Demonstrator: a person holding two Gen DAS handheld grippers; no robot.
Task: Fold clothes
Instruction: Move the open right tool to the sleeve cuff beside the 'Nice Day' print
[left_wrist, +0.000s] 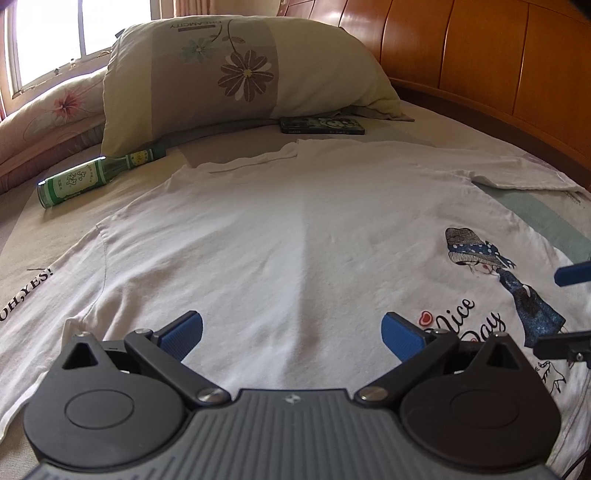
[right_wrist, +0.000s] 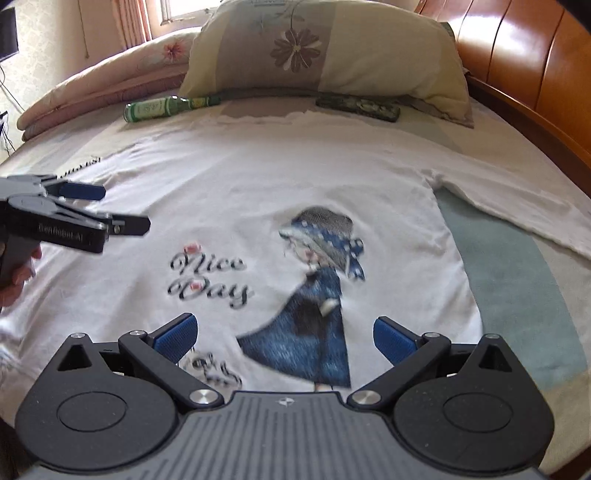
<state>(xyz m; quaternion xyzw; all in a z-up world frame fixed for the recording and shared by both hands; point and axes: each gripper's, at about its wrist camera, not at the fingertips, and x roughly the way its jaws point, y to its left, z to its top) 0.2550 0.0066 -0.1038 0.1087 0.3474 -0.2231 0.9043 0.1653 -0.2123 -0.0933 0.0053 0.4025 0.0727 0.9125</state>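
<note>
A white long-sleeved T-shirt (left_wrist: 280, 229) (right_wrist: 258, 177) lies spread flat on the bed, printed with "Nice Day" and a girl in a blue dress (right_wrist: 314, 295). My left gripper (left_wrist: 291, 334) hovers open over the shirt's plain left half, nothing between its blue pads. My right gripper (right_wrist: 284, 338) is open too, just above the print near the hem. In the right wrist view the left gripper (right_wrist: 110, 208) shows from the side at the left, held by a hand (right_wrist: 18, 280). The right gripper's fingertips (left_wrist: 572, 275) peek in at the left wrist view's right edge.
A large flowered pillow (left_wrist: 229, 74) (right_wrist: 332, 48) leans at the bed's far end. A green bottle (left_wrist: 96, 173) (right_wrist: 166, 107) lies beside it, and a dark flat case (left_wrist: 321, 125) (right_wrist: 358, 105) sits under the pillow's edge. A wooden headboard (left_wrist: 498, 55) runs along the right.
</note>
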